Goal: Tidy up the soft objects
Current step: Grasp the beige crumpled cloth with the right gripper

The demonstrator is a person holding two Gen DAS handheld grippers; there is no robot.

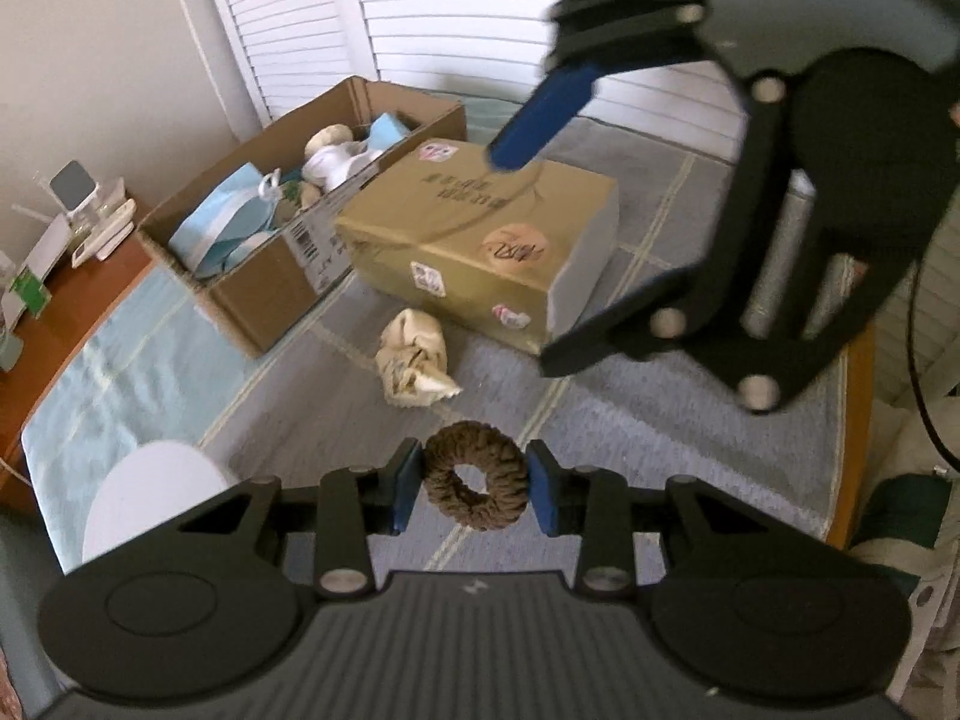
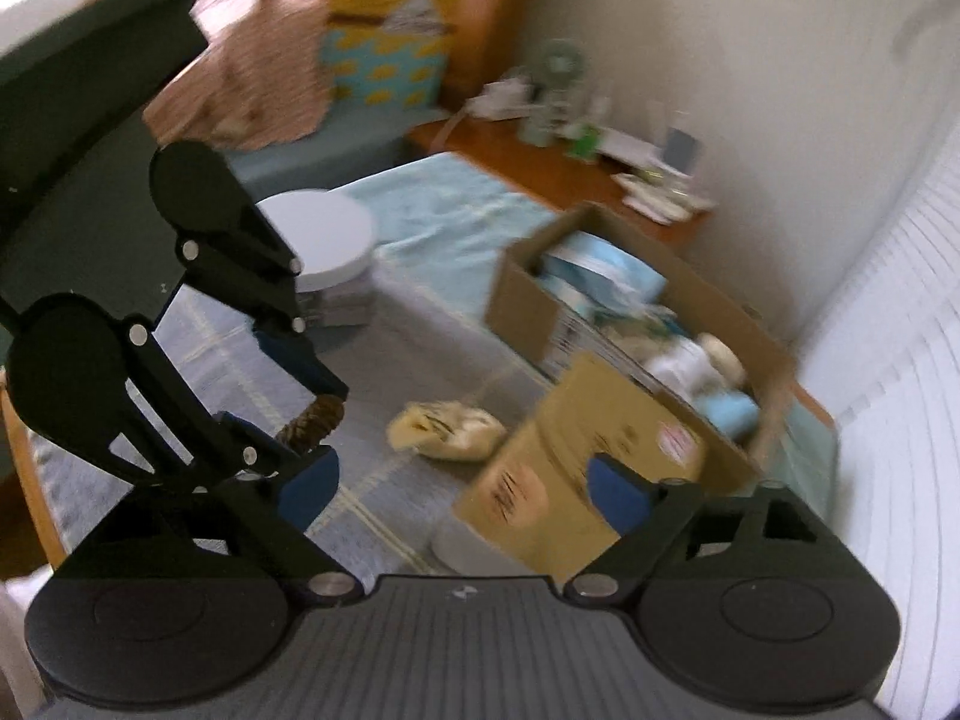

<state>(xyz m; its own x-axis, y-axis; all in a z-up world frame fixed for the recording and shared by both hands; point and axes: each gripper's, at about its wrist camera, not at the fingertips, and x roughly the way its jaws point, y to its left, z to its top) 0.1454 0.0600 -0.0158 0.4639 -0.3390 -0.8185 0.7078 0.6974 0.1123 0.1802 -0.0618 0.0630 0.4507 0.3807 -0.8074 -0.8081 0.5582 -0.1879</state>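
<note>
A brown scrunchie (image 1: 476, 483) is pinched between the blue pads of my left gripper (image 1: 476, 489), a little above the grey checked mat (image 1: 630, 420). The right wrist view shows the same grip from the side, scrunchie (image 2: 315, 423) in the left gripper (image 2: 312, 420). My right gripper (image 2: 465, 492) stands open with nothing between its pads; it hangs over the closed golden box (image 2: 600, 450). In the left wrist view the right gripper (image 1: 528, 258) is up at the right. A cream soft toy (image 1: 414, 366) lies on the mat. An open cardboard box (image 1: 264, 294) holds several soft items.
The golden box (image 1: 480, 240) lies against the cardboard box (image 2: 522, 294). A white round lidded container (image 1: 153, 492) sits on the pale blue cloth at the left. A wooden desk (image 1: 78, 300) with small items runs along the wall. White shutters (image 1: 456, 18) close off the far side.
</note>
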